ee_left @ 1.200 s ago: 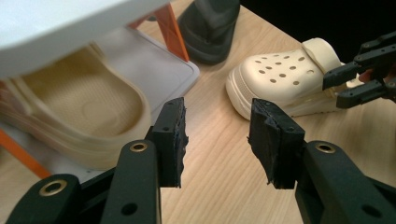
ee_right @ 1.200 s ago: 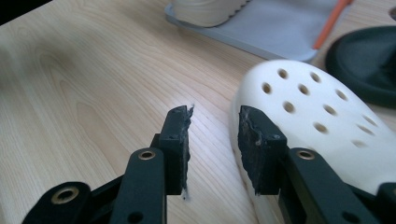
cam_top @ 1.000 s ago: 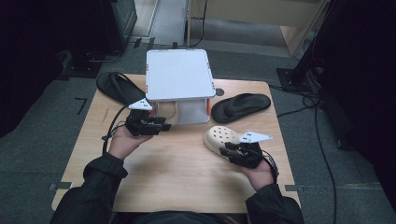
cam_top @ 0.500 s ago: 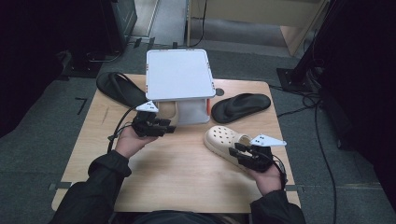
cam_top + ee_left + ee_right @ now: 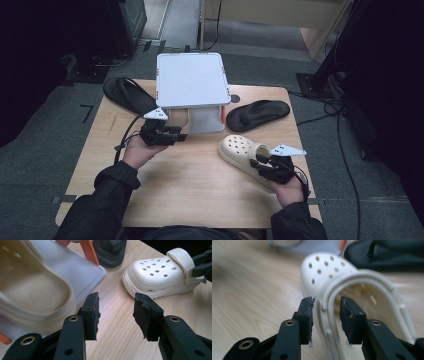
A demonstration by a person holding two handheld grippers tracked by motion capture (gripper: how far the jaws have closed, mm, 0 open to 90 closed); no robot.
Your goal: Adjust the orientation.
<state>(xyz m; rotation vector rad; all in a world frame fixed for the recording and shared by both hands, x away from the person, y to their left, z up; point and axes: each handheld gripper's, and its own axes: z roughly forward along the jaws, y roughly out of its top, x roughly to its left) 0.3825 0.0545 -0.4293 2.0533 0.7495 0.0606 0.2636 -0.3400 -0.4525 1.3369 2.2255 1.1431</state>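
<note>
Recording bay in a lab or studio, not a home.
Small wooden table (image 5: 190, 185) alone on grey carpet tile (image 5: 65, 125); tape marks (image 5: 87, 112) stuck to the floor beside it. Dark stands and equipment bases (image 5: 320, 82) ring the table, loose cables (image 5: 345, 135) trailing across the carpet. Surroundings unlit and black; light-wood furniture (image 5: 280, 15) at the far edge.

The clog (image 5: 240, 150) is cream with round holes over its toe. A second cream clog (image 5: 32, 292) has a dotted footbed. The rack (image 5: 190, 80) is pale grey with orange legs. Both sandals (image 5: 257, 114) are black. The counter (image 5: 190, 185) is light wood grain.
</note>
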